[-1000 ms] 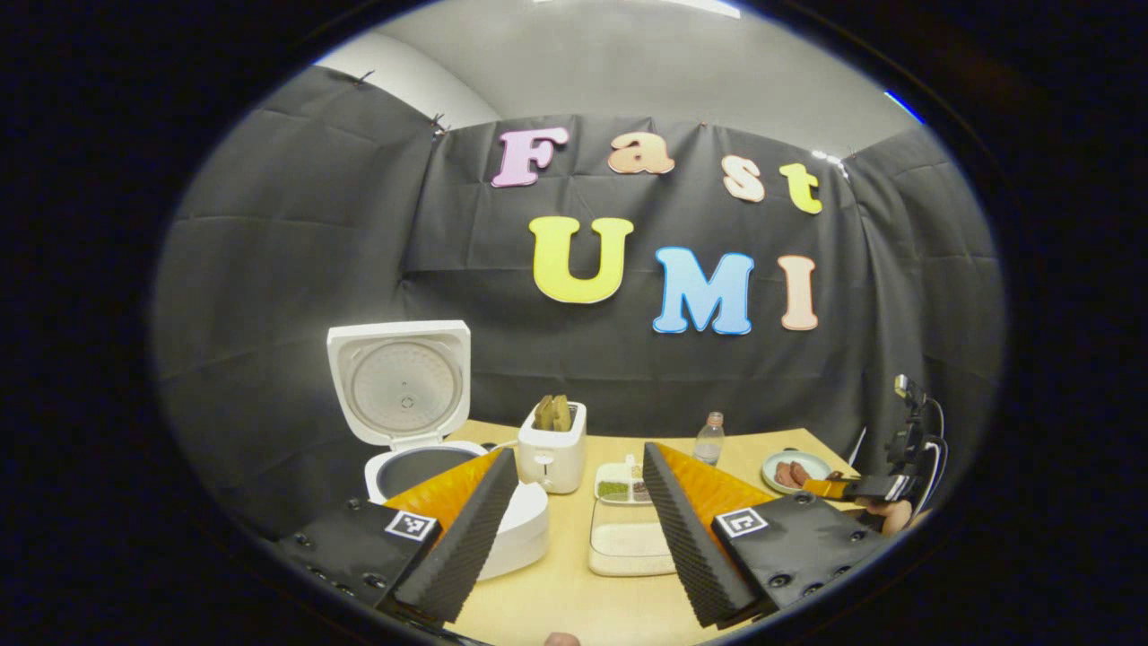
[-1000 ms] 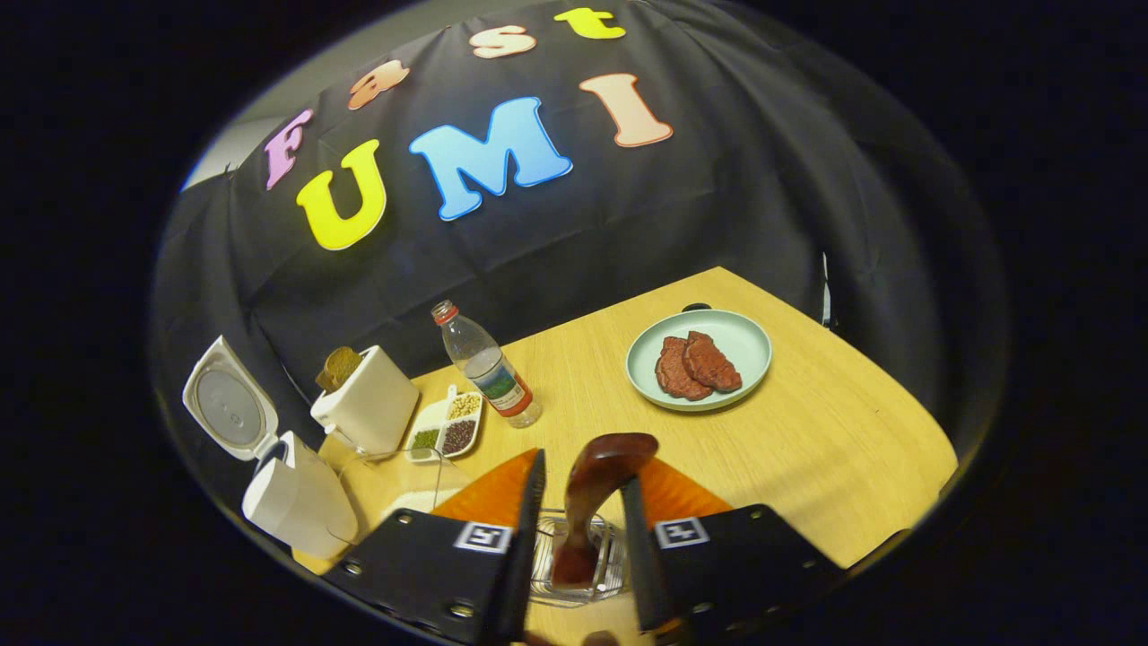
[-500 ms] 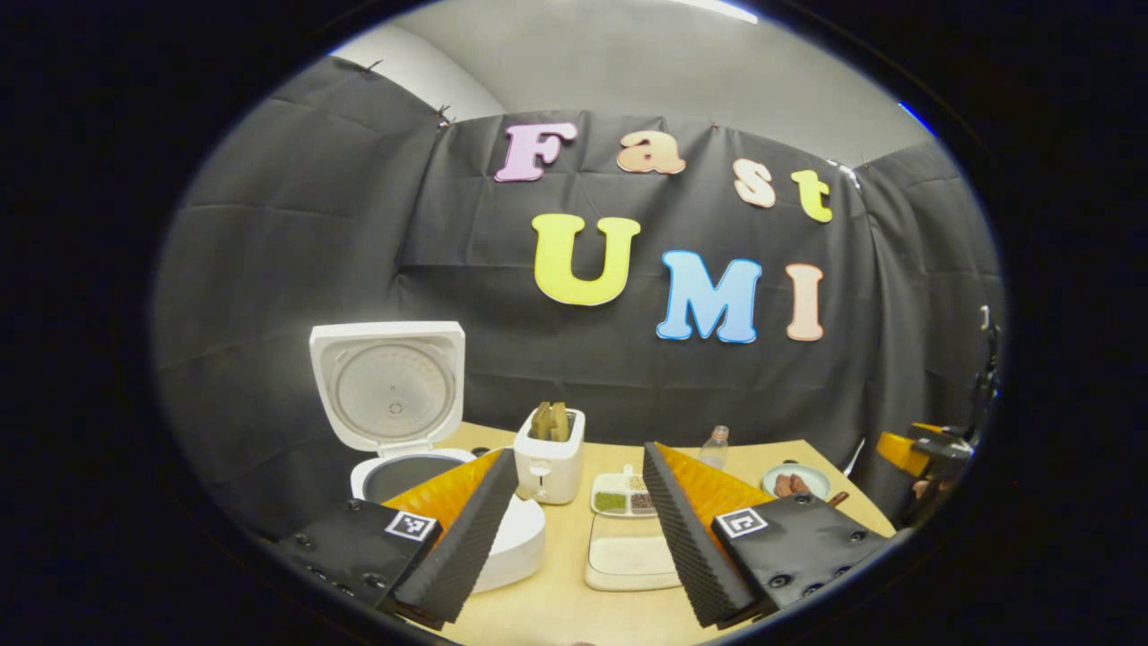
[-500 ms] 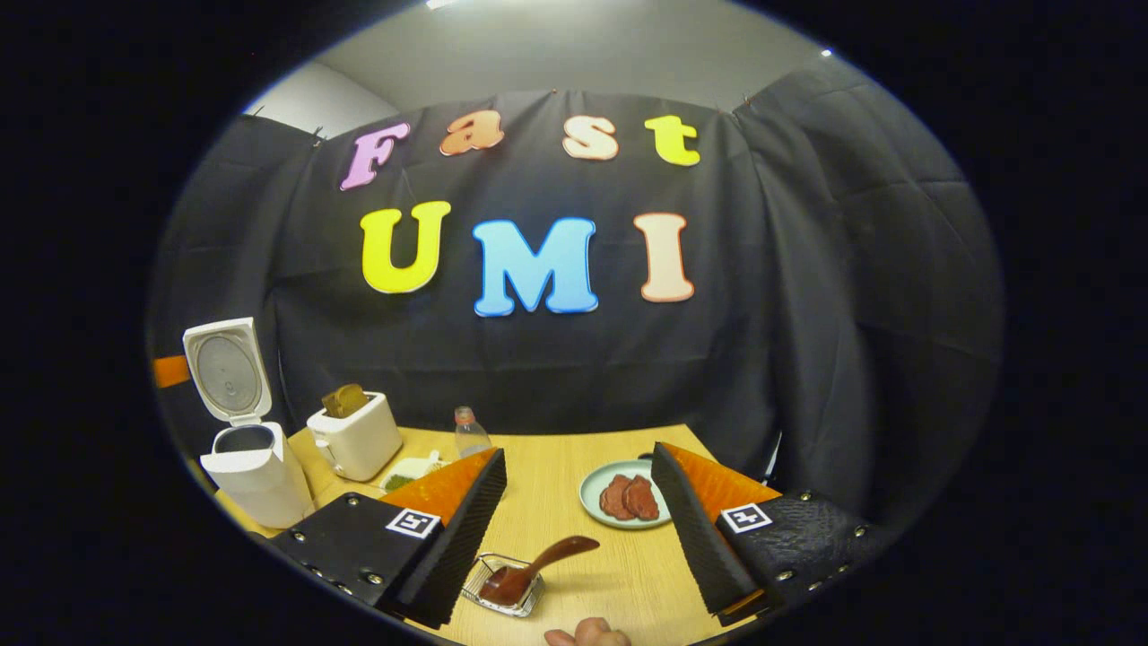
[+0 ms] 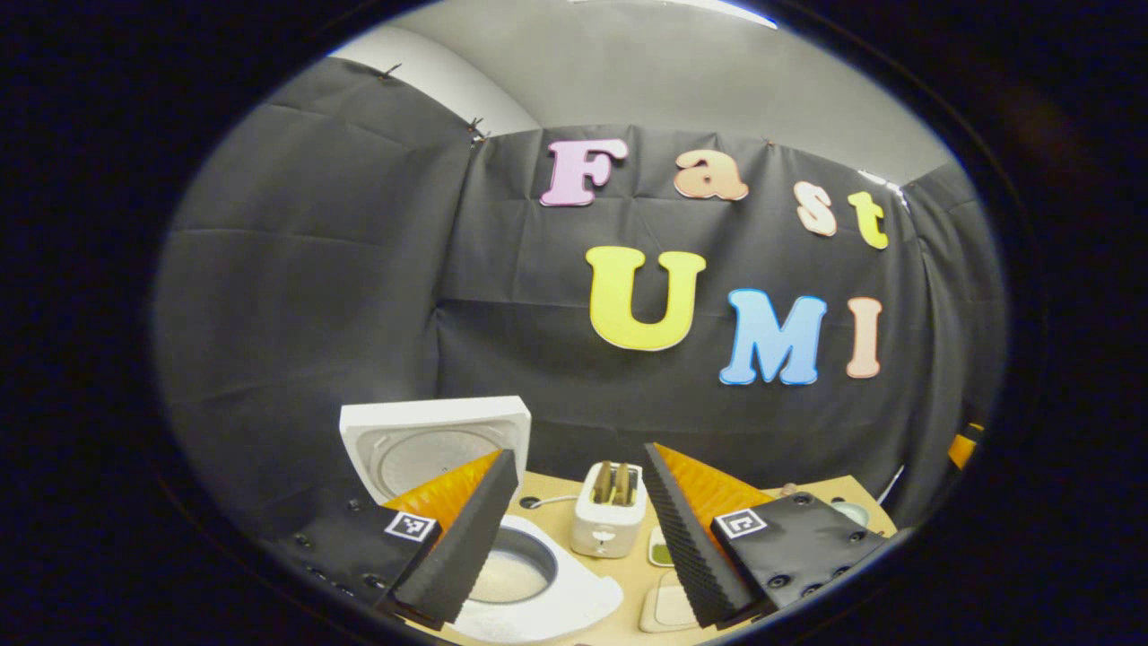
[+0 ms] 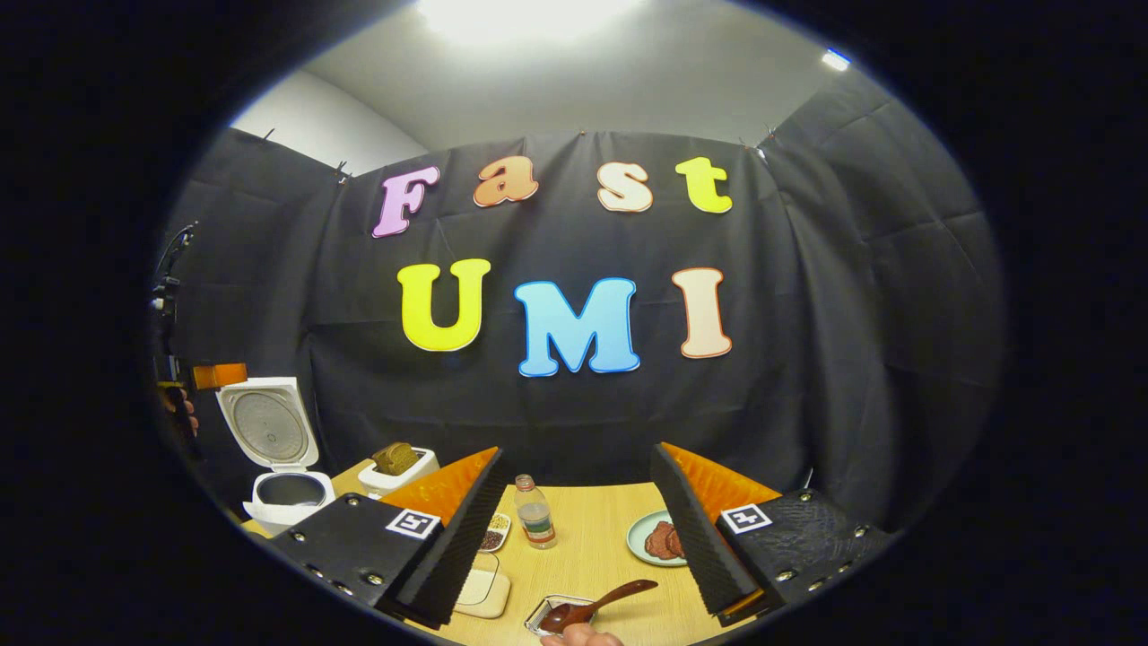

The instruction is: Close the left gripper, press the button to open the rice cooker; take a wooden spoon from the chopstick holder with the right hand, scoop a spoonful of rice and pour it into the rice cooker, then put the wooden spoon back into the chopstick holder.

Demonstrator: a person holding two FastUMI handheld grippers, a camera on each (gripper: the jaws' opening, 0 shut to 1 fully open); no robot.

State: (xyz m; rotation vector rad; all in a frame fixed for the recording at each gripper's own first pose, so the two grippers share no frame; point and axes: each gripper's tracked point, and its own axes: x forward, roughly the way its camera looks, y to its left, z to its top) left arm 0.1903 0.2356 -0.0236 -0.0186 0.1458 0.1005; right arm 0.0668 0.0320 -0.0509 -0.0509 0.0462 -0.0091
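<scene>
White rice cooker (image 5: pixel 502 574) with lid raised, pale grey inside the lid, white grains in the dark pot. White toaster (image 5: pixel 608 520) holding brown slices. Light wood-grain table (image 6: pixel 592 556). Reddish-brown wooden spoon (image 6: pixel 596 606) in a clear, shiny holder (image 6: pixel 552 615). Pale green plate (image 6: pixel 647 538) bearing dark red slices. Clear bottle (image 6: pixel 535 523) with red cap. White divided dish (image 6: pixel 493 533) of dark and pale beans. Cream tray (image 6: pixel 480 592).
</scene>
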